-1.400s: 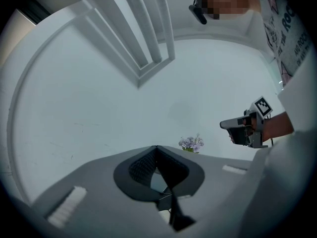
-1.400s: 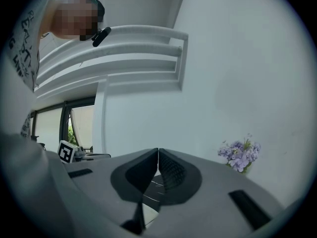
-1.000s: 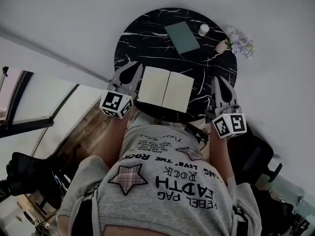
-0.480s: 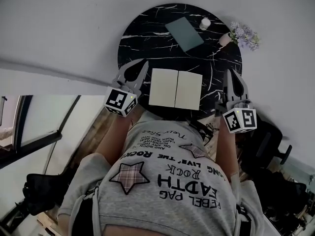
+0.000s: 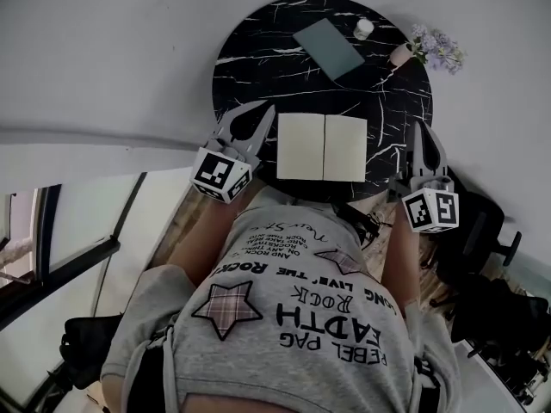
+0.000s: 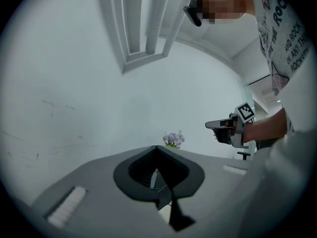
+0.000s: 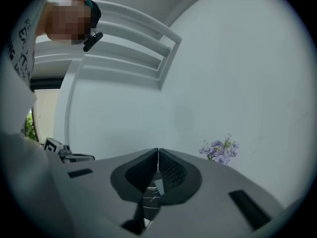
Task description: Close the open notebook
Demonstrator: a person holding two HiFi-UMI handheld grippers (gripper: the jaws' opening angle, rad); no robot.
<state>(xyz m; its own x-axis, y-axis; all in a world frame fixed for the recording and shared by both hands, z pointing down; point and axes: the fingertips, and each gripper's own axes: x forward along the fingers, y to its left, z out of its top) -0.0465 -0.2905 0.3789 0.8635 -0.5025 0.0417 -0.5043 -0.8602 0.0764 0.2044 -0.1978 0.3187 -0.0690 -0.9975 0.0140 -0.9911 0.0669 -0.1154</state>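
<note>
Round black marble tabletop (image 5: 258, 50) with white veining. The open cream-paged notebook (image 5: 323, 147) lies flat on the near half, both pages up, spine running away from the person. Its near edge sits close to the tabletop's near rim. Beyond its far edge there is bare marble up to the closed grey-green book (image 5: 327, 48), which lies apart on the far half.

Left gripper (image 5: 265, 110): just beside the notebook's left edge, by the far corner, over the tabletop's left rim. Whether it touches the page, cannot tell. Fingers (image 6: 99, 187) together at the tips, nothing between them.

Right gripper (image 5: 428, 130): at the right rim, with a strip of bare marble between it and the notebook's right edge. Fingers (image 7: 218, 197) pressed together, empty.

Count: one open notebook, one closed book, one small white cylinder (image 5: 364, 28), one bunch of purple flowers (image 5: 437, 48) in one small pale vase (image 5: 399, 55) at the far right rim, two grippers.
</note>
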